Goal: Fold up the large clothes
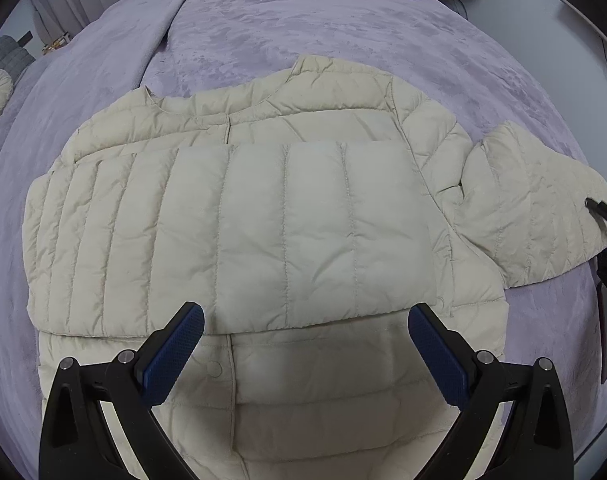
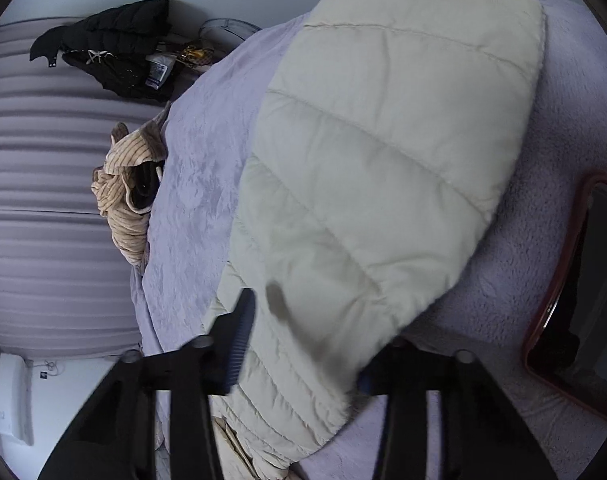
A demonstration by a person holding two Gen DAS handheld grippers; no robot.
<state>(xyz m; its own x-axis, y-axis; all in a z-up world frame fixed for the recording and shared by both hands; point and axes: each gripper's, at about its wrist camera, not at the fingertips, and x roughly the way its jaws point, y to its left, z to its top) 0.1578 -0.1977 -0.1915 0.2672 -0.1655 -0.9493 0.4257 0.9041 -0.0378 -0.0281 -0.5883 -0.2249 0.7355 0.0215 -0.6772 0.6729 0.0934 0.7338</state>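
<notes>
Your left hand-held gripper (image 1: 305,354) hangs over a cream quilted jacket (image 1: 239,216) spread on a lavender bed cover (image 1: 263,32), its blue-padded fingers (image 1: 175,354) standing wide apart with nothing between them. The jacket lies directly under and ahead of that gripper: the buttoned front sits beneath the fingers, and one sleeve is folded across the chest just beyond the fingertips, reaching from far to the gripper's left to just past its right finger. The neckline lies farther ahead still.

The other sleeve (image 1: 531,208) sticks out to the right of the left gripper, raised off the cover at its cuff, where the dark tip of your right hand-held gripper (image 1: 601,210) meets it at the frame's edge.

From the right wrist camera, your right hand-held gripper (image 2: 303,340) has that sleeve (image 2: 383,160) lying between its fingers, the cuff end draped over the near side and hiding the right finger. The left finger (image 2: 241,340) shows beside the fabric. The jaws stand narrow, with the sleeve filling the gap; the picture is blurred and whether the pads press it cannot be told for certain. The sleeve stretches away ahead of this gripper, over the bed cover.

Beyond the jacket, a striped tan garment (image 2: 123,200) lies bunched at the bed's far edge, with a black jacket (image 2: 115,40) farther off.
</notes>
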